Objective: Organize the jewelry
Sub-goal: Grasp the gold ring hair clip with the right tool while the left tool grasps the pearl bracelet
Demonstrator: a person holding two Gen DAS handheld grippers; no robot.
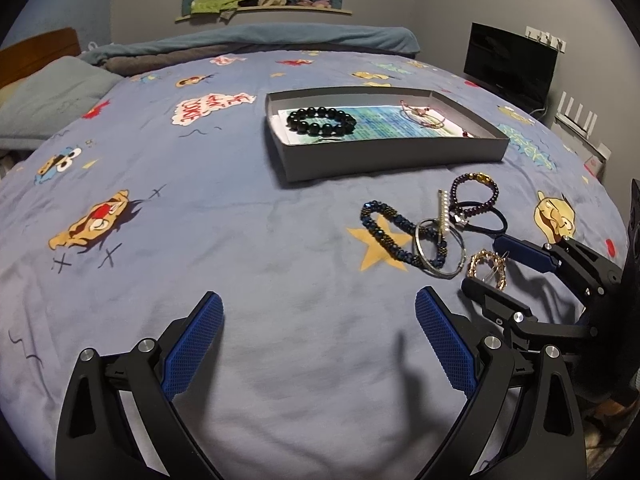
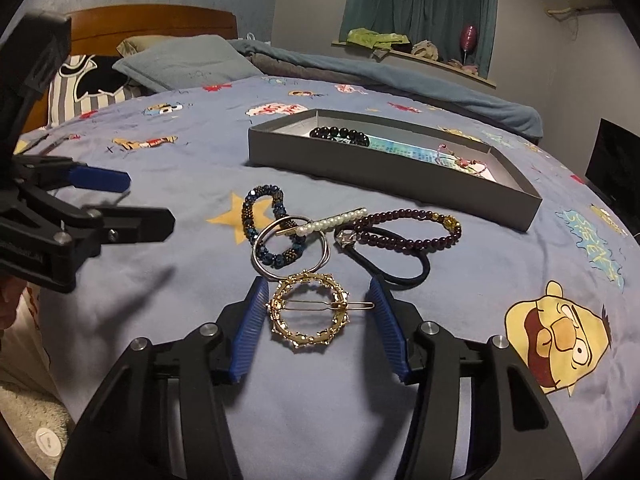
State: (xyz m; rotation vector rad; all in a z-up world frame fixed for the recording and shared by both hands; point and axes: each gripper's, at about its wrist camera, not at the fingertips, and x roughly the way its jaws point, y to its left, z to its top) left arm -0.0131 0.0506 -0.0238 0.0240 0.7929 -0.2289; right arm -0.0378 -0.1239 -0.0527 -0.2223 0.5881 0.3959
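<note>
Gold ring-shaped hair clip [image 2: 310, 314]: openwork circle with straight pin across, lay flat on the bed [image 2: 320, 420], nearest item of the loose pile. Flanked by right gripper [image 2: 320, 322] fingers, half-wide, seemingly clear of the rim; not yet gripped. Just beyond: silver bangle [image 2: 260, 258], blue beaded bracelet [image 2: 256, 200], pearl bar clip [image 2: 336, 220], purple bead bracelet [image 2: 404, 216], black hair tie [image 2: 420, 276], overlapping. Already boxed in grey tray [image 2: 360, 168]: black bead bracelet [image 2: 340, 134], pink cord bracelet [image 2: 460, 162]. Judged roughly a quarter done; six pieces left. Left gripper [image 1: 320, 336]: fingers wide, empty.
</note>
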